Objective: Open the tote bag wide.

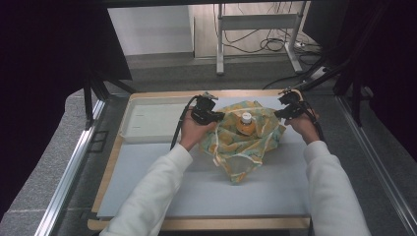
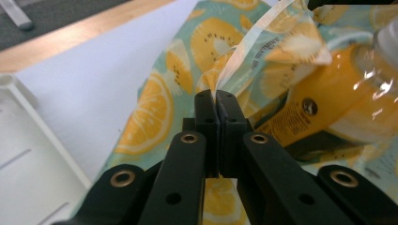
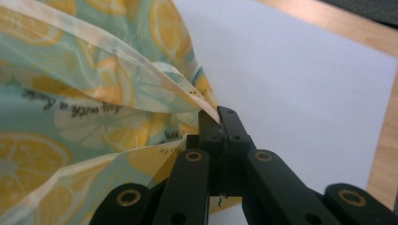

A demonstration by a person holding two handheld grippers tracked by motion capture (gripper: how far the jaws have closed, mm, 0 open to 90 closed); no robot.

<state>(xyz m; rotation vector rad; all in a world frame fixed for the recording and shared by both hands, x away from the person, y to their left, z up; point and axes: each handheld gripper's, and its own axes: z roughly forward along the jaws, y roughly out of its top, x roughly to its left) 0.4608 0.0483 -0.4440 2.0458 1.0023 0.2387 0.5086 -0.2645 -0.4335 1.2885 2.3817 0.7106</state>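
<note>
A teal cloth printed with lemon slices (image 1: 246, 142) lies rumpled on the pale mat, wrapped loosely around an orange drink bottle (image 1: 244, 124) with a white cap. My left gripper (image 1: 219, 116) is shut on the cloth's left edge; in the left gripper view the jaws (image 2: 216, 96) pinch a pale hem strip, with the bottle (image 2: 338, 98) lying just beyond. My right gripper (image 1: 279, 113) is shut on the cloth's right edge; in the right gripper view its tips (image 3: 218, 114) clamp the hem of the cloth (image 3: 89, 108). Both held edges are raised off the mat.
A white shallow tray (image 1: 147, 123) sits at the mat's left rear. The pale mat (image 1: 206, 191) covers a wooden tabletop (image 1: 196, 223). Metal rails run along both sides, and a table frame with cables stands on the floor behind.
</note>
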